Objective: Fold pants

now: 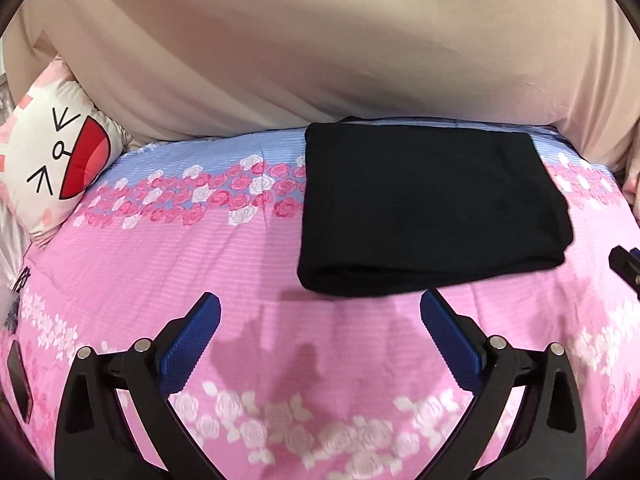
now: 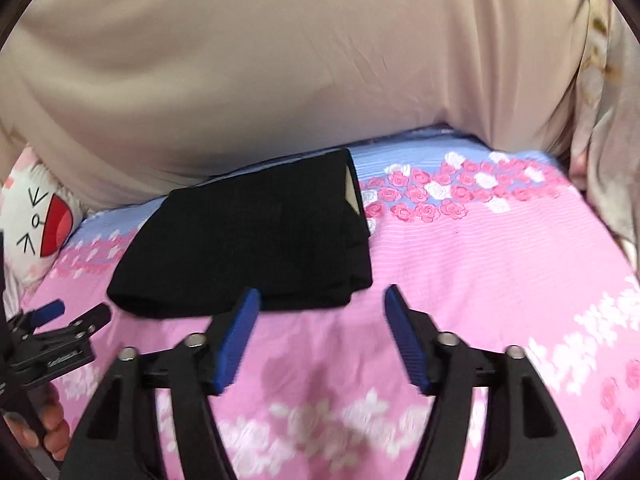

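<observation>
The black pants lie folded into a compact rectangle on the pink floral bedspread. They also show in the right wrist view, with a pale tag at their far right corner. My left gripper is open and empty, just in front of the fold's near edge. My right gripper is open and empty, at the fold's near right corner. The left gripper also shows at the left edge of the right wrist view. A tip of the right gripper shows at the right edge of the left wrist view.
A beige curtain hangs right behind the bed. A white cartoon-face pillow lies at the far left. A dark flat object lies at the bed's left edge. A person's fingers hold the left gripper's handle.
</observation>
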Motion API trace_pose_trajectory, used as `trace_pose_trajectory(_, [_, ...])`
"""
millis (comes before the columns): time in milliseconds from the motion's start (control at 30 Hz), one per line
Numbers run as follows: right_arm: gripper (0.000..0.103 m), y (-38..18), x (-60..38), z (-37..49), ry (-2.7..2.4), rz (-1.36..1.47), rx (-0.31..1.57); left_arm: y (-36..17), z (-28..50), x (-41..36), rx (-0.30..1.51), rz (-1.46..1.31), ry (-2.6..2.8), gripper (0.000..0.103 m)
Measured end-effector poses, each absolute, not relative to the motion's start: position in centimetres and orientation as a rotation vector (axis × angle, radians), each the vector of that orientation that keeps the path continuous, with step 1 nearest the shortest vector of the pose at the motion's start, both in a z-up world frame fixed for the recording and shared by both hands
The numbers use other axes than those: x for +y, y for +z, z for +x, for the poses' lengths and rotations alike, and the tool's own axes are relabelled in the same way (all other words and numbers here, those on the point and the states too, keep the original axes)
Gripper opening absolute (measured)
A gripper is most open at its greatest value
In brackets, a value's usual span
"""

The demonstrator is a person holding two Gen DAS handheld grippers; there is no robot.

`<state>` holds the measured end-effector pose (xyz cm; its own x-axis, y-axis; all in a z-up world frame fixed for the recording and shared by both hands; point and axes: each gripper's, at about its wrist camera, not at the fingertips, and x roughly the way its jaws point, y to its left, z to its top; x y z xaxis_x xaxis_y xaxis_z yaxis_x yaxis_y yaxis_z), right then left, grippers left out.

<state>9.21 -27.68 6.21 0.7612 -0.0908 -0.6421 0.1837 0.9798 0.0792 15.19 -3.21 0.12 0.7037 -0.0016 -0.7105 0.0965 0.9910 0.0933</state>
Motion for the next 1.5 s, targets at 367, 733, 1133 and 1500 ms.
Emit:
trace_pose_trajectory(367, [0.085,9.0,-22.6,3.5,-0.138,0.074,0.61,2.4,9.1,-3.0,0.734,0.14,-0.066,0.098])
trace_pose_trajectory(733, [0.085,9.7,-22.2,-0.9,-0.151,0.103,0.597,3.7,4.4,-3.4,0.71,0.158,-0.108,0.098])
trace_pose_trajectory(1133, [0.085,9.6,-20.8,-4.7,-0.15,0.089,0.587,4.0,1.3,-2.9,0.681,0.173,-0.101,0.098])
trace_pose_trajectory(1500, [0.086,9.8,-19.6,-6.2,-0.141,0.085,0.58,4.4,-0.1,-1.6,0.661,0.149,-0.09,0.098])
